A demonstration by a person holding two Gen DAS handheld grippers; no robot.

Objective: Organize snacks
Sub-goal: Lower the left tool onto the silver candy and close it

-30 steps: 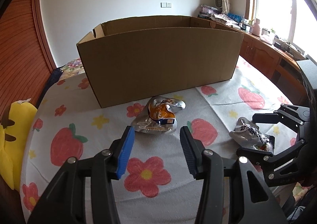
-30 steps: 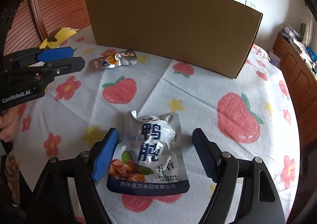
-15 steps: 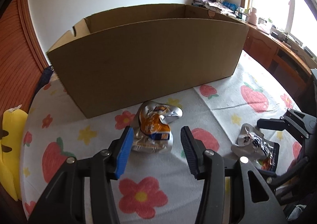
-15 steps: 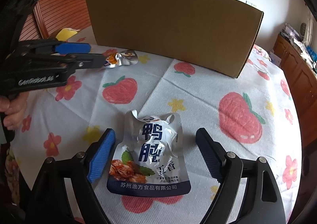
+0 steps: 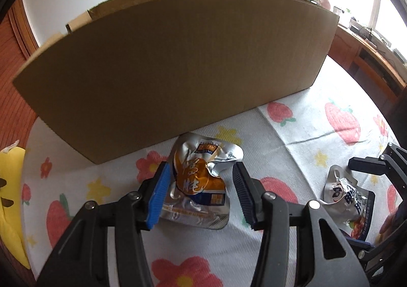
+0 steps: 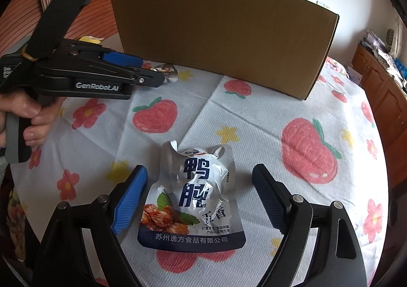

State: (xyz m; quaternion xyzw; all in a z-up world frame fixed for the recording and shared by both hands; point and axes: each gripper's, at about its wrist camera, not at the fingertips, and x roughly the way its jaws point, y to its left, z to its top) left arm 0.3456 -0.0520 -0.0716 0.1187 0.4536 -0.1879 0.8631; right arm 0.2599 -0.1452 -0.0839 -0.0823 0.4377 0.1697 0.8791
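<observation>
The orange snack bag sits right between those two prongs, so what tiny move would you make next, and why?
Probably squeeze the left claw shut. Its open fingers already flank the crumpled orange snack bag, which lies flat on the tablecloth just in front of the cardboard box. Closing should pinch the bag so it can be lifted into the box.

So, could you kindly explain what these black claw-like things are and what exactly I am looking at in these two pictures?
They are handheld two-finger grippers; a person holds one in each hand, each with a forward-looking camera. The left camera shows the left gripper open around an orange-and-silver snack pouch. The right camera shows the right gripper open around a blue-and-silver duck snack pouch. Both pouches lie on a strawberry-print tablecloth before a cardboard box. Nothing is held yet.
</observation>
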